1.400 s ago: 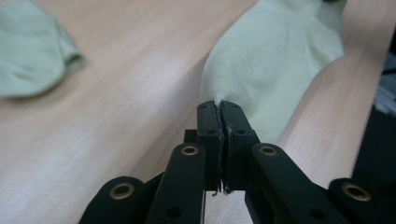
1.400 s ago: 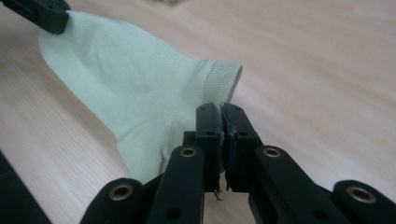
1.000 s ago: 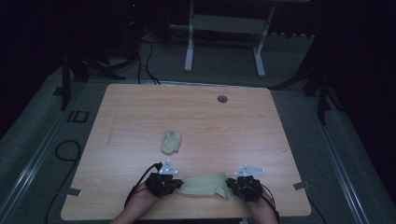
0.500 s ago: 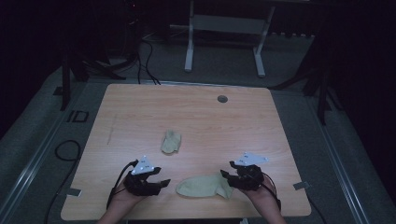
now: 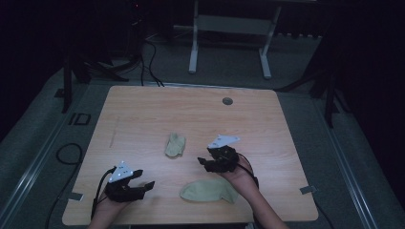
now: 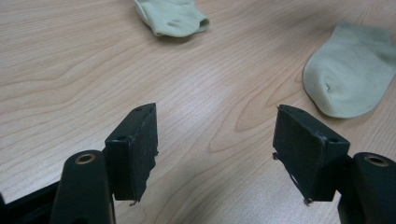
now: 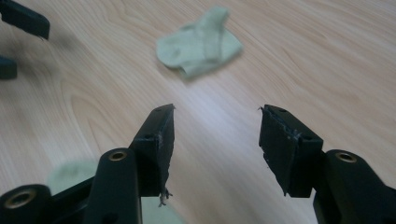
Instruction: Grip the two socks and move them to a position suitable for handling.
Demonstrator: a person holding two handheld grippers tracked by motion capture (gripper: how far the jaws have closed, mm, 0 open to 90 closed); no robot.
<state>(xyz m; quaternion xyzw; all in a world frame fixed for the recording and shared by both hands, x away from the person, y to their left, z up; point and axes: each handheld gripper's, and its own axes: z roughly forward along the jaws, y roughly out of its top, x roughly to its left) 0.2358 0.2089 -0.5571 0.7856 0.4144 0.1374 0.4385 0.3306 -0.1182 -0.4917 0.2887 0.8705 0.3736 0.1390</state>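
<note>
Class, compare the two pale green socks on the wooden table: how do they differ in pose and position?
The flat pale green sock lies spread out at the near edge of the wooden table, between the two hands, while the folded pale green sock sits bunched up nearer the table's middle. The flat sock covers more of the table than the folded one. Both share the same colour, and neither is held.

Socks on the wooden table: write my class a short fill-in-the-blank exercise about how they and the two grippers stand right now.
1. The number of pale green socks on the table is ____.
2. The flat sock lies nearer the table's ____ edge than the crumpled sock.
3. The left gripper has its fingers ____, with nothing between them.
4. The right gripper points toward the ____ sock.

Missing words: two; near; open; crumpled
</note>
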